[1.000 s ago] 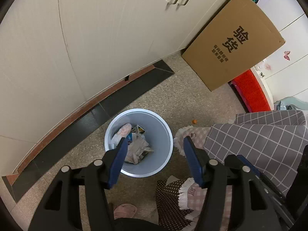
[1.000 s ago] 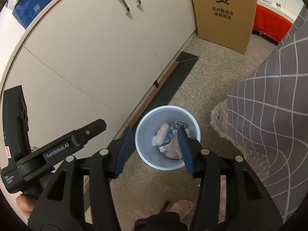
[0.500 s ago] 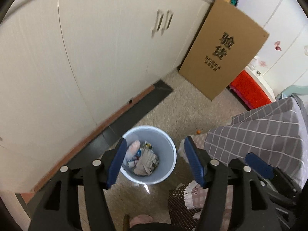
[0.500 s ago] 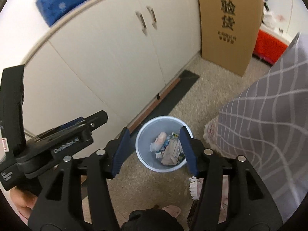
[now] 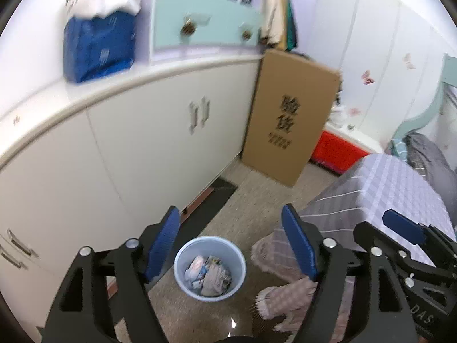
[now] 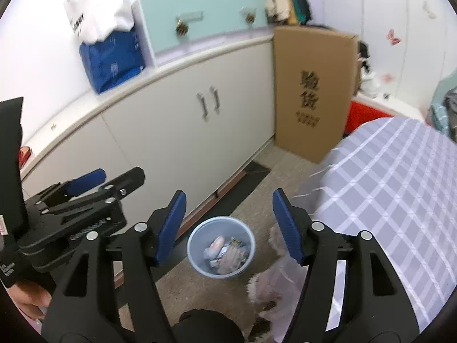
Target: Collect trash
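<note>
Trash (image 5: 208,275) lies crumpled in the pale blue bin (image 5: 182,260) on the speckled floor, close to the dark strip at the foot of the white cabinets (image 5: 148,148); in the left wrist view it sits at about 6 o'clock, between the blue fingers. Both tools hang well above it. The left gripper (image 5: 231,244) has its fingers spread wide with nothing between them, and the right gripper (image 6: 228,228) is likewise spread and empty. With paper and wrappers already in the bin and no loose scraps visible on the floor around it, the collecting looks largely done; whether anything remains elsewhere cannot be told.

The right wrist view alone shows the person's hand (image 6: 27,297) at 8 o'clock holding the left tool, and a broad stretch of checked bedspread (image 6: 394,200) at 3 o'clock. The left wrist view alone shows the bed's green headboard (image 5: 428,108) at 2 o'clock. Both show the cardboard box (image 5: 288,114) leaning against the cabinets.
</note>
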`<state>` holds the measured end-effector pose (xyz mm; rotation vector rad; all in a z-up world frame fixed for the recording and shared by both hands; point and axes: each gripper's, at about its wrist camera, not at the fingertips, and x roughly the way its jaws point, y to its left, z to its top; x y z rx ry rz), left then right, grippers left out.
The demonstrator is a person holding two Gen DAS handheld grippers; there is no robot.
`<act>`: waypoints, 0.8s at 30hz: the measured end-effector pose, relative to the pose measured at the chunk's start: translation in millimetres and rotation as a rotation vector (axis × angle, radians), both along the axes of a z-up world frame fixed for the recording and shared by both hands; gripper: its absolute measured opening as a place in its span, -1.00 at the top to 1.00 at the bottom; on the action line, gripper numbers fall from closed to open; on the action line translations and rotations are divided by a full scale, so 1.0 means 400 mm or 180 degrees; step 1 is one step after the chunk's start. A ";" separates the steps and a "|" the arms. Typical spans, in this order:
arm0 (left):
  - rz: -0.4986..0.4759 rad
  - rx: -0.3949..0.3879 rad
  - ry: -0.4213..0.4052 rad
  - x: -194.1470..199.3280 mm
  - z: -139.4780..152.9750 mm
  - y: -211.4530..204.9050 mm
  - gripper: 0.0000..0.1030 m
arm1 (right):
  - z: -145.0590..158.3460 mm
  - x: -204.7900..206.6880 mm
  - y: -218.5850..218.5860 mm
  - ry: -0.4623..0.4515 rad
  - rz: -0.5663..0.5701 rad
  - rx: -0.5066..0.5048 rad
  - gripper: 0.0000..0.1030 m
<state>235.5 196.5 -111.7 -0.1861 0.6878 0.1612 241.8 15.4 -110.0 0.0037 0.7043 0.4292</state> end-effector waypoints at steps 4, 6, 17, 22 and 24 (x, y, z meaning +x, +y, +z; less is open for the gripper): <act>-0.0150 0.0114 -0.0256 -0.070 0.089 -0.083 -0.50 | 0.066 -0.069 -0.079 -0.0190 -0.0167 0.0027 -0.29; -0.0188 0.0183 -0.0371 -0.098 0.121 -0.115 -0.55 | 0.099 -0.110 -0.120 -0.0301 -0.0265 0.0056 -0.39; -0.0498 0.0418 -0.1005 -0.330 0.267 -0.284 -0.63 | 0.231 -0.380 -0.289 -0.0952 -0.0699 0.0091 -0.69; -0.0605 0.0490 -0.1143 -0.417 0.287 -0.333 -0.71 | 0.245 -0.492 -0.336 -0.1145 -0.0866 0.0061 -0.77; -0.0671 0.0490 -0.1199 -0.452 0.295 -0.353 -0.75 | 0.247 -0.528 -0.348 -0.1217 -0.0929 0.0046 -0.81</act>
